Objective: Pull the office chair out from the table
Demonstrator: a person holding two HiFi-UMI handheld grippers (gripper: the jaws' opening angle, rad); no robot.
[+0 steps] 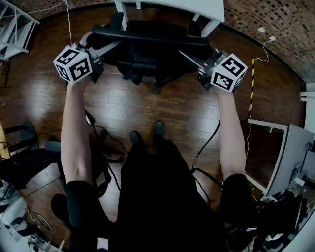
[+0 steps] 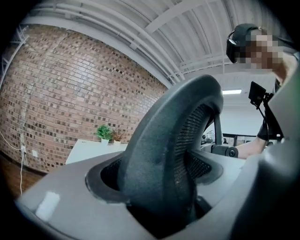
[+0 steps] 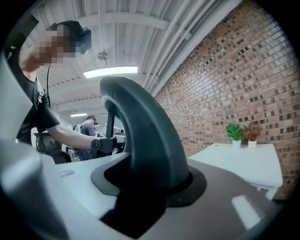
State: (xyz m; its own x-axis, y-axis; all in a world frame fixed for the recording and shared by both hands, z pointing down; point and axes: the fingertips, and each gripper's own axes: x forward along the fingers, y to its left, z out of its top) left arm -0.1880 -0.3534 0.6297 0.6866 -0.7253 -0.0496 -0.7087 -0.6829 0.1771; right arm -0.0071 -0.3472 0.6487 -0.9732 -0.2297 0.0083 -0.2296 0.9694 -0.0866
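A black office chair (image 1: 147,35) stands on the wood floor with its back toward me, its seat at the edge of the white table (image 1: 172,6). My left gripper (image 1: 105,47) is shut on the left end of the chair's curved backrest top. My right gripper (image 1: 195,57) is shut on the right end. In the left gripper view the mesh backrest edge (image 2: 164,154) rises from between the grey jaws of the left gripper (image 2: 159,206). In the right gripper view the solid backrest rim (image 3: 150,140) fills the gap of the right gripper (image 3: 140,206).
My feet (image 1: 147,133) stand just behind the chair. Cables (image 1: 206,147) trail over the floor. A yellow-black strip (image 1: 252,83) lies at the right and a white rack (image 1: 15,24) stands at the far left. Small potted plants (image 3: 234,132) sit on the table by the brick wall.
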